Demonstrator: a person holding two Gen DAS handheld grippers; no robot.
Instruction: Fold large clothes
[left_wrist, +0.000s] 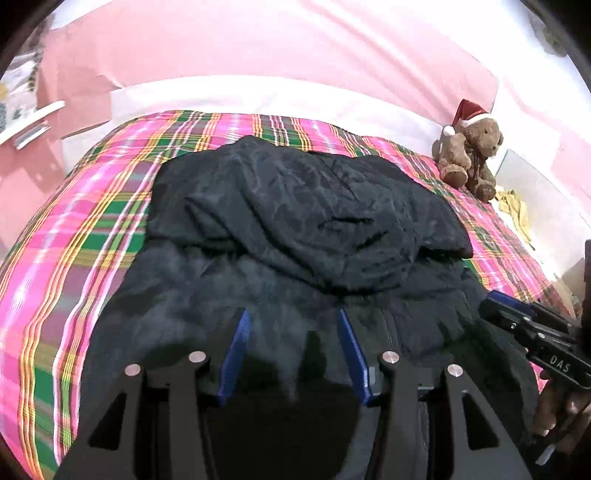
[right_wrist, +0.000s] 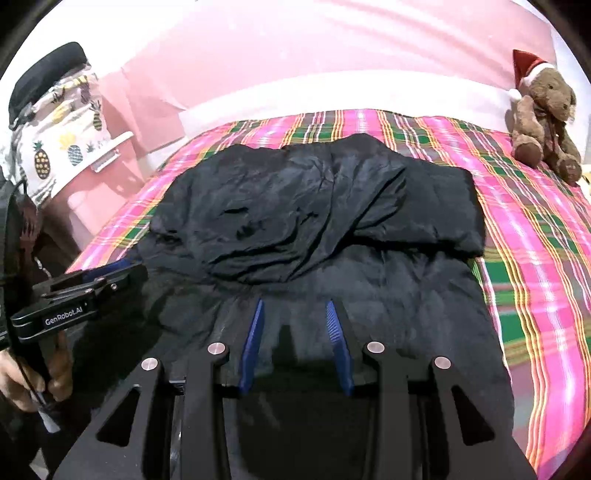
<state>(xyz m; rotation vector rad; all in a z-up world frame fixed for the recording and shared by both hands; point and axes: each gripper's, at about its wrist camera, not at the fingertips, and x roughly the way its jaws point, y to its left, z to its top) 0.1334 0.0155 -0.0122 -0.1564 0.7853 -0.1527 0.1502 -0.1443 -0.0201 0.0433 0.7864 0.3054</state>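
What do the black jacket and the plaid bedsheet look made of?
Black jacket: likely thin synthetic like nylon, its crinkled folds showing a faint sheen. Plaid bedsheet: apparently woven cotton or a blend, matte, with the check pattern running through the cloth.

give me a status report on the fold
Left hand-held gripper open, right hand-held gripper open, both over black padded jacket. Jacket partly folded. Nothing in the way.
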